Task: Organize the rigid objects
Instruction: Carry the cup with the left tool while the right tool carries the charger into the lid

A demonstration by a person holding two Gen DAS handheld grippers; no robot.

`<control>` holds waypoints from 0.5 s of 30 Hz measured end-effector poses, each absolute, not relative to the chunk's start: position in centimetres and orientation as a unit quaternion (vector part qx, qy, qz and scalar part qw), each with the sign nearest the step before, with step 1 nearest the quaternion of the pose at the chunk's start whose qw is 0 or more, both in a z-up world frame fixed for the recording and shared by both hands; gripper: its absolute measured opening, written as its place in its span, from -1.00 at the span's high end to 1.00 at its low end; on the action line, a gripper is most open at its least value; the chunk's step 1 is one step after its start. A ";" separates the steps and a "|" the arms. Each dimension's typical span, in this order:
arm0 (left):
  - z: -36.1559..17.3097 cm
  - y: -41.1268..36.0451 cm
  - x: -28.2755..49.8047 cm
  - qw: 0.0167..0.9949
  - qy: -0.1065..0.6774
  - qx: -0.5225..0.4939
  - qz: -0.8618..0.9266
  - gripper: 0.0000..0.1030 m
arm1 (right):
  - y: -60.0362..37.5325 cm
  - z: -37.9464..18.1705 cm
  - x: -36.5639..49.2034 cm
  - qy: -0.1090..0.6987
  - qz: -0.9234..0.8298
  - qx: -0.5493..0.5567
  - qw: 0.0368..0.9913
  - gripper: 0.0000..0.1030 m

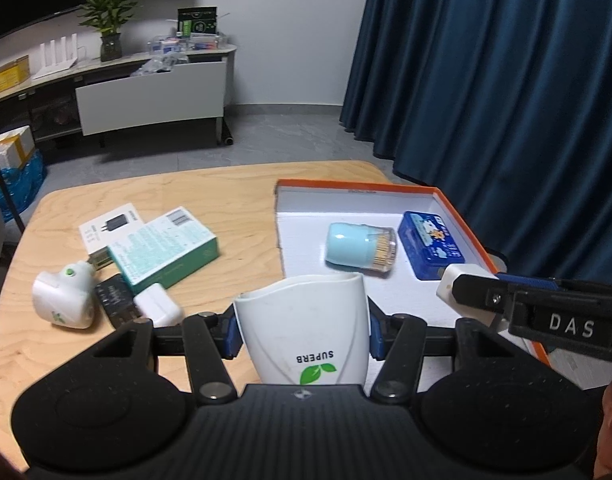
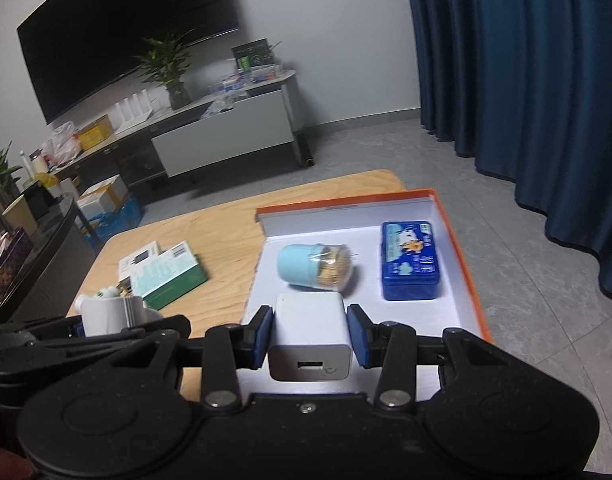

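Dark blue curtains hang at the right behind a pale wooden worktop (image 1: 226, 196), with a low media shelf and a potted plant (image 1: 108, 12) at the far left.

On the worktop's left lie a white dispenser with a green button (image 1: 64, 300), a white charger box (image 1: 110, 226) and a green-sided box (image 1: 164, 250) overlapping it, a black remote (image 1: 114, 300) and a small white adapter (image 1: 158, 310).

Left tongs (image 1: 302, 334) point down toward the worktop's near edge, clenched on a white cup (image 1: 306, 328) held upside down; its print reads "SUPERB" above a green leaf mark.

To the right sits an orange-rimmed tray (image 1: 458, 208) with a white floor. In it lie a light-blue toothpick holder (image 1: 360, 250) on its side and, right of it, a blue tin (image 1: 430, 246) whose printed writing is too small to read.

Right tongs (image 2: 310, 338) hover over the tray's near part, tilted down, grasping a white USB charger block (image 2: 310, 330), its port facing the camera. From the left wrist view their arm shows the letters "DAS".
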State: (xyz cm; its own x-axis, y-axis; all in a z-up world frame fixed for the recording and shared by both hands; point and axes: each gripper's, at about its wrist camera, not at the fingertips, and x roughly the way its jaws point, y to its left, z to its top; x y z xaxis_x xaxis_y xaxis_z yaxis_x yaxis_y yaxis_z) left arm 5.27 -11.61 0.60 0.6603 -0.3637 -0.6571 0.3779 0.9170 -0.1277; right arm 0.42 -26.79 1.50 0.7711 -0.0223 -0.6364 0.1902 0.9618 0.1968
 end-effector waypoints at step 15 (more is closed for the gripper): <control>-0.6 -15.7 6.5 0.898 0.371 0.030 -0.236 -0.10 | -30.8 0.4 0.4 0.337 -0.098 0.135 0.927 0.03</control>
